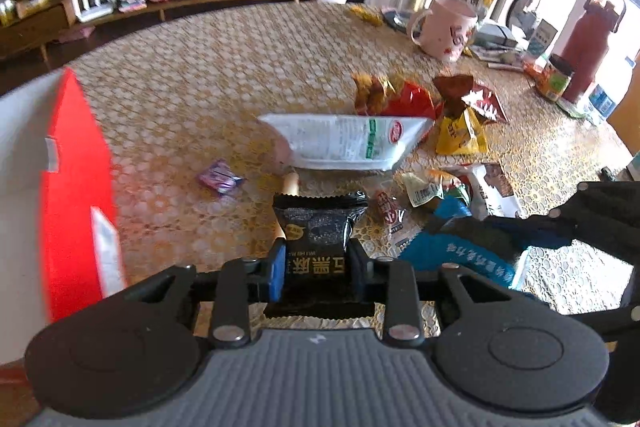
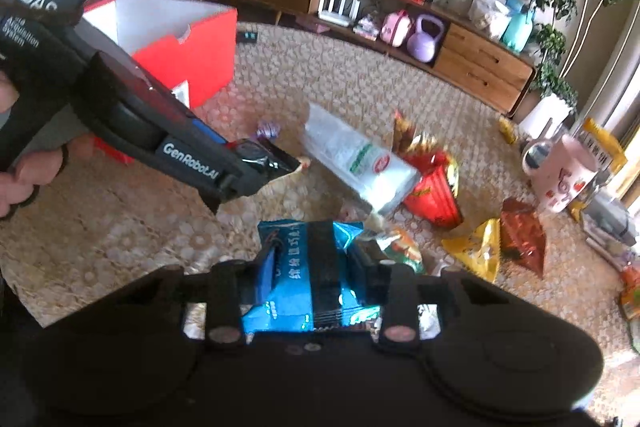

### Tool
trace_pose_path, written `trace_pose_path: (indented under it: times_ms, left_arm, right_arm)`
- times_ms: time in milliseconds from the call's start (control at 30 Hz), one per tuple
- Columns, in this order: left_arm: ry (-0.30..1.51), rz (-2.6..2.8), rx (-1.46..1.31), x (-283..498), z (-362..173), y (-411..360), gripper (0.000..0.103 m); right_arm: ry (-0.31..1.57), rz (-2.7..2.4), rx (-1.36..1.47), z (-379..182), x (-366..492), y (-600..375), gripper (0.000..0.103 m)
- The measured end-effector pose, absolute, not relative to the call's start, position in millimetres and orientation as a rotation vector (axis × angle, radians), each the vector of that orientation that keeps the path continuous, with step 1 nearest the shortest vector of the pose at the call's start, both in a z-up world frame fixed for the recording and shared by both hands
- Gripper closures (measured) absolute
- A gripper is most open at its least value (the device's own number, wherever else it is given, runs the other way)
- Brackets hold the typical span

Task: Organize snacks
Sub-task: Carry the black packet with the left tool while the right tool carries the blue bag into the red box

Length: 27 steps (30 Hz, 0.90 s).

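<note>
My left gripper (image 1: 318,259) is shut on a black snack packet (image 1: 320,223), held a little above the table. In the right wrist view the same gripper (image 2: 276,163) reaches in from the left with the black packet (image 2: 264,157) at its tip. My right gripper (image 2: 316,263) is shut on a blue snack packet (image 2: 296,267); the left wrist view shows that packet (image 1: 452,255) at the right. A red box (image 2: 180,39) with a white inside stands open at the back left. More snacks lie loose: a white bag (image 1: 348,139), red bags (image 1: 408,99), a yellow packet (image 1: 460,135).
A pink mug (image 1: 444,27), a red bottle (image 1: 588,47) and a jar (image 1: 556,77) stand at the table's far right among papers. A small purple packet (image 1: 220,181) lies left of the white bag. A wooden sideboard (image 2: 460,55) runs along the wall beyond the table.
</note>
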<state>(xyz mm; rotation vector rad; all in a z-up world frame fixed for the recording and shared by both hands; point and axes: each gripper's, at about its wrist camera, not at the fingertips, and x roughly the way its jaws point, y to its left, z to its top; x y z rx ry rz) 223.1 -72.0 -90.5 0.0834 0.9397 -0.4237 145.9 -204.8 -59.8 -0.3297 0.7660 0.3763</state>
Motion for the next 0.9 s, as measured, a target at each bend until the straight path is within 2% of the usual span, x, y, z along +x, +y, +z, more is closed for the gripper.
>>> trace_pose_path:
  times_ms: [500, 900]
  left_arm:
    - [0.812, -0.315, 0.068, 175.7, -13.4, -14.2, 0.072]
    - [0.757, -0.185, 0.047, 159.6, 22.6, 59.1, 0.072]
  right_arm:
    - [0.656, 0.374, -0.244, 20.1, 118.7, -170.2, 0.067]
    - [0.607, 0.431, -0.206, 49.5, 131.7, -104.2, 0.067]
